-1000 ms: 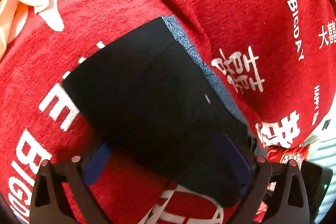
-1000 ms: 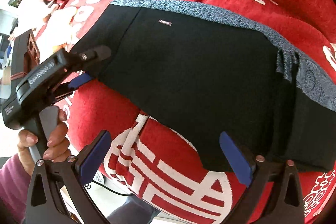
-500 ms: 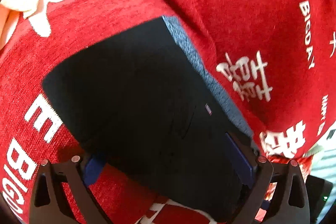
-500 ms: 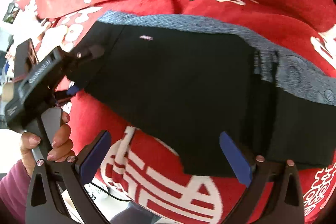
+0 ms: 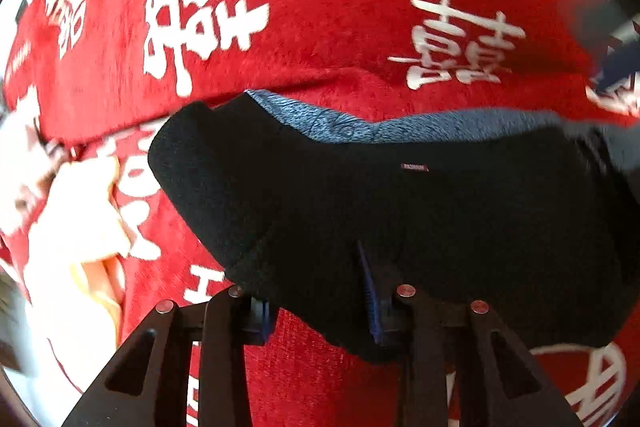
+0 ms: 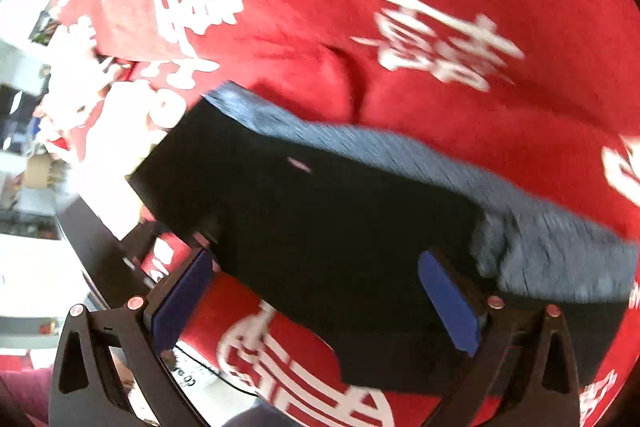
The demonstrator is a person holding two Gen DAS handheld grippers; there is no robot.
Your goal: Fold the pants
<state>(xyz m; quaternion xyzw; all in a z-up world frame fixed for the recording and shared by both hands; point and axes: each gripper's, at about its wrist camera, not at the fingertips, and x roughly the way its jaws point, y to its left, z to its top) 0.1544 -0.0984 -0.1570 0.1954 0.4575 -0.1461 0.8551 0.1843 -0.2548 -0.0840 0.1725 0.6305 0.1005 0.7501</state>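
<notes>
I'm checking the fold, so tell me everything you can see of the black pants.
The black pants look like soft knit, with a blue-grey mottled inner waistband showing along the far edge and a small label. They lie folded on the red cloth with white characters. The left gripper has black fabric bunched between its fingers; the right gripper straddles the near edge, open.

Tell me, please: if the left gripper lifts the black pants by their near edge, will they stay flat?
Probably not. The pants already bend softly around the left gripper, so the free part should droop. They look thick, and the fuzzy red blanket may hold them.
</notes>
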